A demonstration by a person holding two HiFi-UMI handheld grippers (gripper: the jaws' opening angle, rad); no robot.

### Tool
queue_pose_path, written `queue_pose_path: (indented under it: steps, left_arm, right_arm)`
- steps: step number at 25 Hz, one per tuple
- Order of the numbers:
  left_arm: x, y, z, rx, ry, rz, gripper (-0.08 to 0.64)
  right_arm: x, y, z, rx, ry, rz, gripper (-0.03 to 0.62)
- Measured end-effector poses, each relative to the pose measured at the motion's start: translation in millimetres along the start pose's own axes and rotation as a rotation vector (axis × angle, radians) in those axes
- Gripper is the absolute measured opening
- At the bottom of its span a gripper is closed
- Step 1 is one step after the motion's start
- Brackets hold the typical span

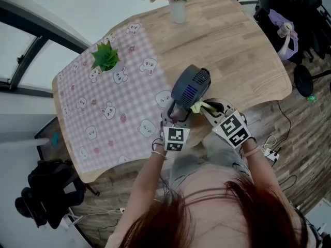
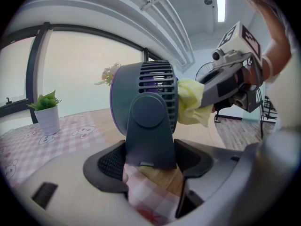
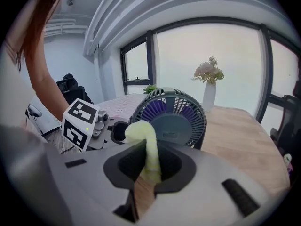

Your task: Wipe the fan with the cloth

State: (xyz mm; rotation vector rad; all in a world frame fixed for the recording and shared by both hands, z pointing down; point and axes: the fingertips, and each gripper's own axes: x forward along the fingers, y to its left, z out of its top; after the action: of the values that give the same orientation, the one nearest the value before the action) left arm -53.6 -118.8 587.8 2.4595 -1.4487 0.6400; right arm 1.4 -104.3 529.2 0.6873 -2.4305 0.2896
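A small dark grey desk fan (image 1: 189, 86) with purple blades stands near the table's front edge. In the left gripper view its stand (image 2: 151, 131) sits between the jaws, which close on its base. My left gripper (image 1: 174, 119) is shut on that base from behind. My right gripper (image 1: 208, 109) is shut on a yellow cloth (image 1: 200, 106), which hangs out of its jaws. The cloth (image 2: 190, 101) presses against the side of the fan's cage. In the right gripper view the cloth (image 3: 147, 147) curls up just in front of the fan's grille (image 3: 171, 115).
A pink checked tablecloth (image 1: 103, 118) covers the table's left half, with a small potted plant (image 1: 106, 57) on it. A vase of flowers (image 1: 176, 1) stands at the far edge of the wooden table (image 1: 243, 50). Bags and cables lie on the floor to the right.
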Motion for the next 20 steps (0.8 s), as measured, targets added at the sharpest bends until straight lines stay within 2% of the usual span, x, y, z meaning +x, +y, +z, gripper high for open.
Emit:
queue_pose_path:
  steps: [3, 7, 20]
  left_arm:
    - [0, 1, 0, 0.0, 0.001, 0.001, 0.311]
    - [0, 1, -1, -0.001, 0.002, 0.0, 0.311]
    - [1, 1, -1, 0.0, 0.011, 0.002, 0.311]
  right_arm:
    - [-2, -7, 0, 0.011, -0.005, -0.02, 0.049]
    - [-9, -29, -3, 0.07, -0.012, -0.063, 0.048]
    - [-6, -76, -11, 0.134, -0.01, -0.125, 0.048]
